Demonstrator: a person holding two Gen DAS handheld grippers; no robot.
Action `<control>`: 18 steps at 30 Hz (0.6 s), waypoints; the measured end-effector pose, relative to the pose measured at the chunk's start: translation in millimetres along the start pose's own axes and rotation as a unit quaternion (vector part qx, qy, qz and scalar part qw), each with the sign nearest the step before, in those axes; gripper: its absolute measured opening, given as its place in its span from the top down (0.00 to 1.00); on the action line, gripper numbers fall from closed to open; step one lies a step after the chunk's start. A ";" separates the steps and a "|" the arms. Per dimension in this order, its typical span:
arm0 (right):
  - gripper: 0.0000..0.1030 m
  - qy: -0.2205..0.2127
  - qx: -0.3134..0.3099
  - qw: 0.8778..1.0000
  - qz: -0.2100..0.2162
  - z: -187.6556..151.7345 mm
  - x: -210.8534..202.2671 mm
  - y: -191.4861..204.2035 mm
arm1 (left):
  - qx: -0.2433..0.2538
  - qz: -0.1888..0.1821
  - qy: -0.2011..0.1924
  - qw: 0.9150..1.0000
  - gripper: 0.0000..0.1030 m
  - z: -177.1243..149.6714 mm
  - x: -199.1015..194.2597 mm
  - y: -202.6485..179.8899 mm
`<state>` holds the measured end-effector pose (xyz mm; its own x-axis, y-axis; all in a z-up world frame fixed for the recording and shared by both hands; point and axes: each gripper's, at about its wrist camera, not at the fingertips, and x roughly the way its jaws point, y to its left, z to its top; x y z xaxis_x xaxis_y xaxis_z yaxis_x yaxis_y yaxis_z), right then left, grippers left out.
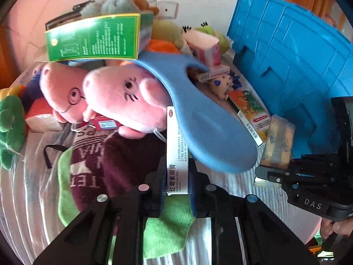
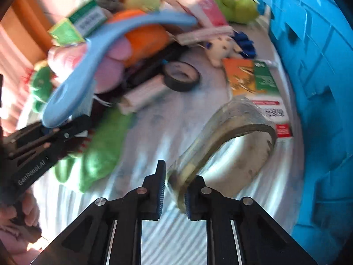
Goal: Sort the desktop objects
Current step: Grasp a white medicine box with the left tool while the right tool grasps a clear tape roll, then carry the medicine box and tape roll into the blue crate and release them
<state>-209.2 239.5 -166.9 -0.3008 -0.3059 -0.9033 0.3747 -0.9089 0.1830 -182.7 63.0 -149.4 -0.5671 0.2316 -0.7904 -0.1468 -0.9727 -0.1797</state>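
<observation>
A striped cloth [image 1: 231,183] is covering the table, a blue crate [image 1: 286,55] standing at two o'clock. In my left view, my left jaws [image 1: 176,183] are pinching a white ointment box [image 1: 176,150], plush pigs [image 1: 123,97] lying at eleven o'clock. In my right view, my right jaws [image 2: 174,196] are pinching a clear tape roll [image 2: 222,139]; a black tape ring [image 2: 181,75] is lying at twelve o'clock.

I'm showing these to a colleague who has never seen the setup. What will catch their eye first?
Probably the big blue crate filling the right side, then the pink pig toys in the heap of plush and boxes at the left. Up close, the left gripper pinches a narrow white box, and the right gripper grips a roll of clear tape.
</observation>
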 end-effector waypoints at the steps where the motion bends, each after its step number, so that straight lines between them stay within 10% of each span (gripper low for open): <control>1: 0.86 -0.010 -0.009 1.000 0.004 -0.5 -6.9 4.8 | -0.001 0.000 -0.006 1.000 0.84 -0.9 -7.1 0.6; 18: 0.86 -0.226 -0.103 0.969 -0.003 2.3 -175.5 67.0 | 0.043 0.025 -0.173 0.984 0.84 36.5 -133.7 -34.8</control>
<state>-133.3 231.7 4.8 -0.6393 -0.4358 -0.6336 0.5242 -0.8498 0.0555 -131.4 66.4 -16.1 -0.8151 0.1885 -0.5478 -0.1707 -0.9817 -0.0839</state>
